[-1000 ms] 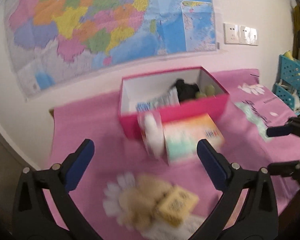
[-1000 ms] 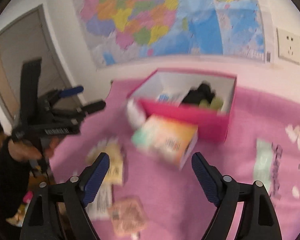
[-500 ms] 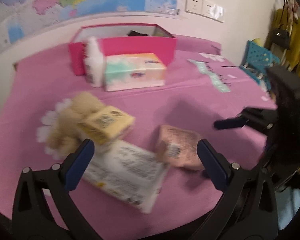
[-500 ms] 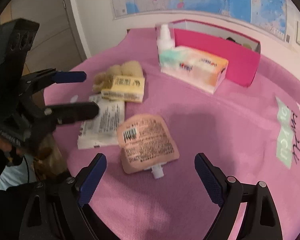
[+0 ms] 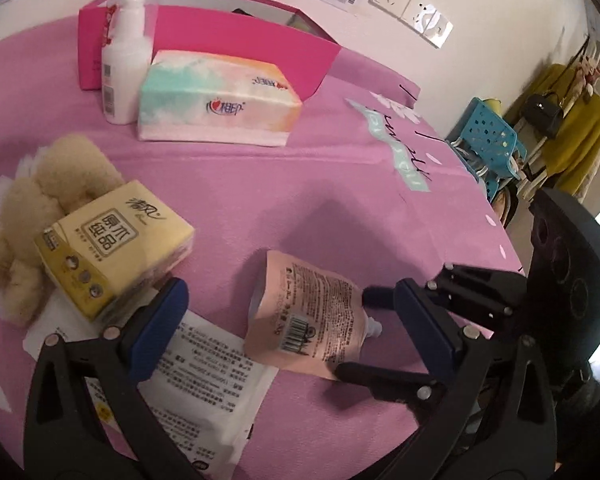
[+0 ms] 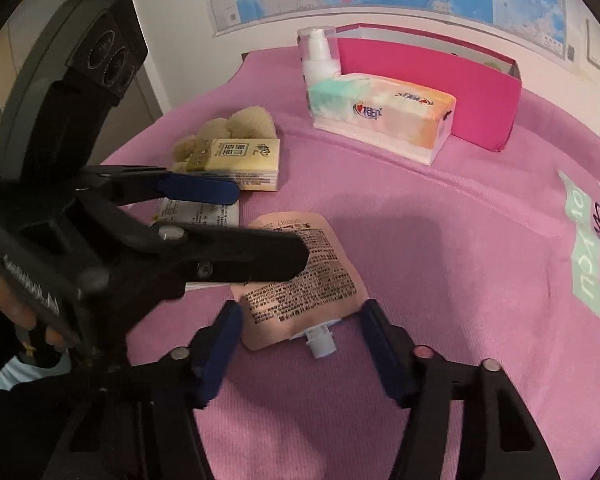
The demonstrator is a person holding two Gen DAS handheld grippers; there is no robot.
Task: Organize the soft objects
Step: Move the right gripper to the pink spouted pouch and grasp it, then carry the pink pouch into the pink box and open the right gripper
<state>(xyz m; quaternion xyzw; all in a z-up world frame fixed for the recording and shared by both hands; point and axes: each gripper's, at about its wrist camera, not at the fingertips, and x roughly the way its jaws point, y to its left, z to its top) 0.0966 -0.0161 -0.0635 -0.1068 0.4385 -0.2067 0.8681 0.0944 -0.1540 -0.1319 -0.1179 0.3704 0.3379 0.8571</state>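
Right tool [image 6: 300,332], jaws just narrowed yet apart, straddles the spout end of the flat pink spouted refill pouch [image 6: 300,280] lying near the front edge of the pink-clothed bench [image 6: 440,240]; left tool [image 5: 288,316] open; clamp below the spout.

The surface [image 6: 440,240] wears matt pink cloth with a fine weave. The spouted pouch [image 6: 300,280] is smooth, faintly glossy film, and the tissue pack [image 5: 216,100] is shiny plastic wrap. The plush toy [image 5: 40,200] looks fuzzy, the pink box [image 5: 240,40] matt card, the pump bottle [image 5: 122,68] smooth white plastic.
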